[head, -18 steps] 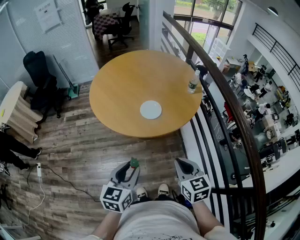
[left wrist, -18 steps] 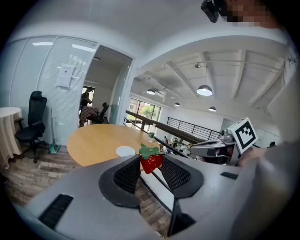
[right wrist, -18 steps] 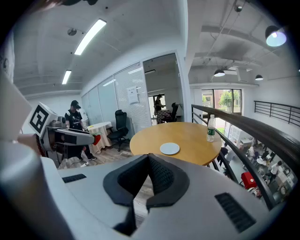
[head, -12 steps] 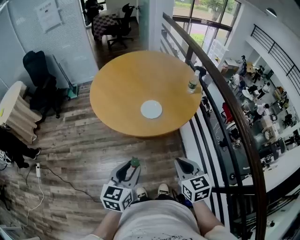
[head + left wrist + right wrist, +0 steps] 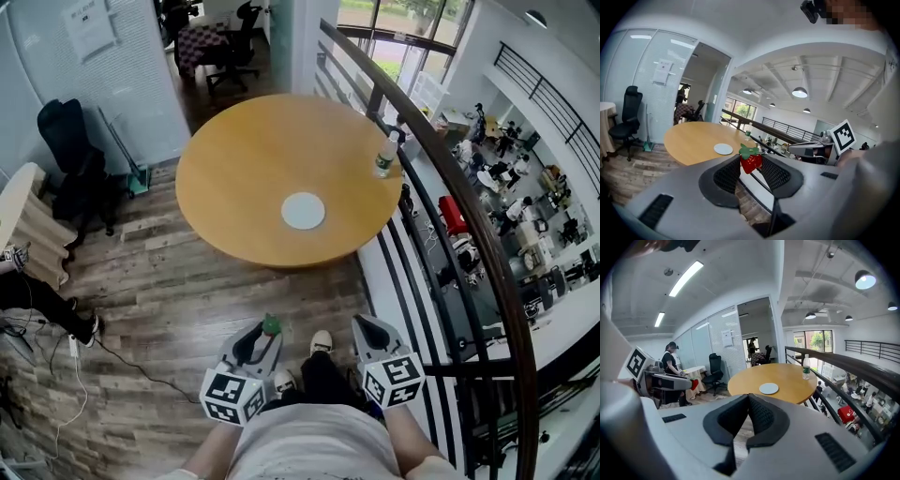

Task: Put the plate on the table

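A white round plate [image 5: 303,211] lies flat on the round wooden table [image 5: 234,159], toward its near edge; it also shows in the left gripper view [image 5: 723,149] and the right gripper view [image 5: 768,388]. Both grippers hang low in front of my body, well short of the table. My left gripper [image 5: 269,330] is shut on a small red strawberry with a green top [image 5: 751,161], pinched between its tips. My right gripper [image 5: 365,324] is shut with nothing in it, its pads together [image 5: 749,397].
A plastic water bottle [image 5: 385,155] stands at the table's right edge beside a dark railing [image 5: 450,216] over a drop to a lower floor. A black office chair [image 5: 75,150] and a person's legs [image 5: 37,300] are at the left. Wooden floor lies between me and the table.
My right foot has stepped forward and the table has drawn slightly nearer. The person's legs at the left have shifted. Both grippers hold the same pose.
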Demonstrator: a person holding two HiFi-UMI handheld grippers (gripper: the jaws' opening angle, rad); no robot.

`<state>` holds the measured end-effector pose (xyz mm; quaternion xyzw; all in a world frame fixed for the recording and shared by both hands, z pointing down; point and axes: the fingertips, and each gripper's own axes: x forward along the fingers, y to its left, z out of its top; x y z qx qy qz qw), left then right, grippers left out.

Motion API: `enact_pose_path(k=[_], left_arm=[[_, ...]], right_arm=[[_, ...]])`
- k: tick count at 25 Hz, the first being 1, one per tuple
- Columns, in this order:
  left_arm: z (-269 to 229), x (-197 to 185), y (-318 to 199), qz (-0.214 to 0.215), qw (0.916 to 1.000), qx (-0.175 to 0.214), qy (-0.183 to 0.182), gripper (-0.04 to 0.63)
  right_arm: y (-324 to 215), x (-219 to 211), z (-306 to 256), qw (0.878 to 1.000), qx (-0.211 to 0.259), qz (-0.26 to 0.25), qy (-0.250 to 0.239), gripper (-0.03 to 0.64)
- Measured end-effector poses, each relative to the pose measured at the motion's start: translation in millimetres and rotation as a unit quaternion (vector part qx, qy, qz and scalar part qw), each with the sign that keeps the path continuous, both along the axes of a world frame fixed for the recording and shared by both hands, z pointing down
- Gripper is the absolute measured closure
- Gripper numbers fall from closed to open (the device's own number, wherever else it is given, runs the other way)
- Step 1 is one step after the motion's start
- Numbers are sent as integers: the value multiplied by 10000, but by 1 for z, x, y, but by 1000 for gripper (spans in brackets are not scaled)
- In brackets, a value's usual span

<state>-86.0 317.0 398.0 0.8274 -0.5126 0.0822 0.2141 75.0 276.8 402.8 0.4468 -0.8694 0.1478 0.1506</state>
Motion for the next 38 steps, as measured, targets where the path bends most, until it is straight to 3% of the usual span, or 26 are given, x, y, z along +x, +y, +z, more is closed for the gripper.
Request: enact_pose_path(k=[9, 27, 38], left_arm=[[18, 5, -57, -21, 10000, -85, 30, 440], [-9, 1, -286, -674, 9977, 22, -106, 440], [4, 6, -327, -814, 9964, -135, -173, 440]], right_arm=[[-59, 9, 35, 9998, -217, 15, -7, 597], [-302, 8, 9, 9976, -69, -674, -108, 597], [-344, 22, 22, 9967, -188, -753, -219, 597]])
